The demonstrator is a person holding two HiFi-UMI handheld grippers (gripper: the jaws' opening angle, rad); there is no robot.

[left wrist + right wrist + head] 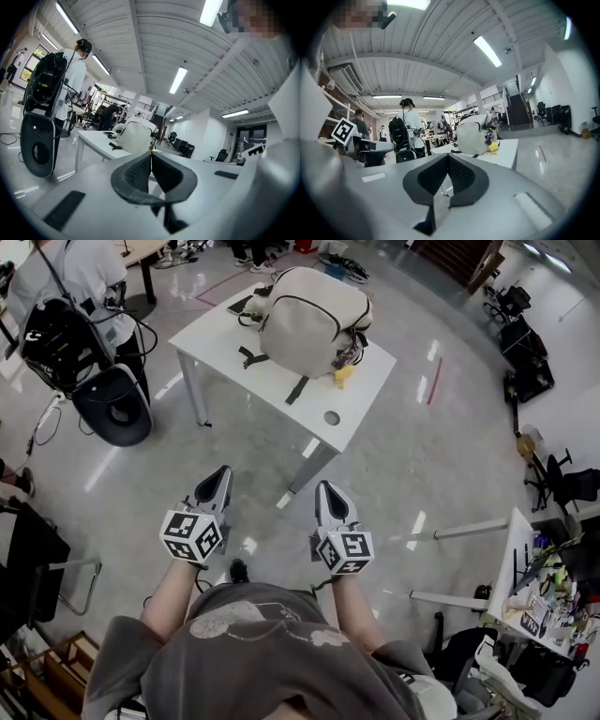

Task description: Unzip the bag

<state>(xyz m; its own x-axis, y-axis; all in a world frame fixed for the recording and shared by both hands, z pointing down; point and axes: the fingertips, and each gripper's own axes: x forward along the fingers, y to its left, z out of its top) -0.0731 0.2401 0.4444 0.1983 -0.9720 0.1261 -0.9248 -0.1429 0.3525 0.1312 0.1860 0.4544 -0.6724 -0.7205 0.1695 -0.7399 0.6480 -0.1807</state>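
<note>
Bag [314, 320], pale with dark straps, sits on the far half of the white desk [281, 385] in the head view, close to its far corner. The bag's longer side seems to run along the desk's right edge, and a dark zip line curves over its upper panel. A small yellow charm [344, 374] hangs at the end nearest that edge. Both grippers are held over open floor, well apart from the desk and pointing toward it. The left gripper [223, 472] has the bag ahead and to its right. The right gripper [323, 487] has it almost straight ahead and stands nearer the desk's near corner, so it looks the closer of the two.

In the left gripper view, the left gripper [151, 159] has its dark pads pressed together with nothing between them. The bag [136, 136] shows beyond the tips, a little left of the jaw line, on the desk [91, 139].

In the right gripper view, the right gripper [447, 161] also has its jaws together and empty. The bag [474, 133] lies beyond and right of the jaw line, its charm [493, 146] facing the desk's near edge [508, 149]. Judging from this, both grippers must first travel forward to the desk before the zip can be reached.
</note>
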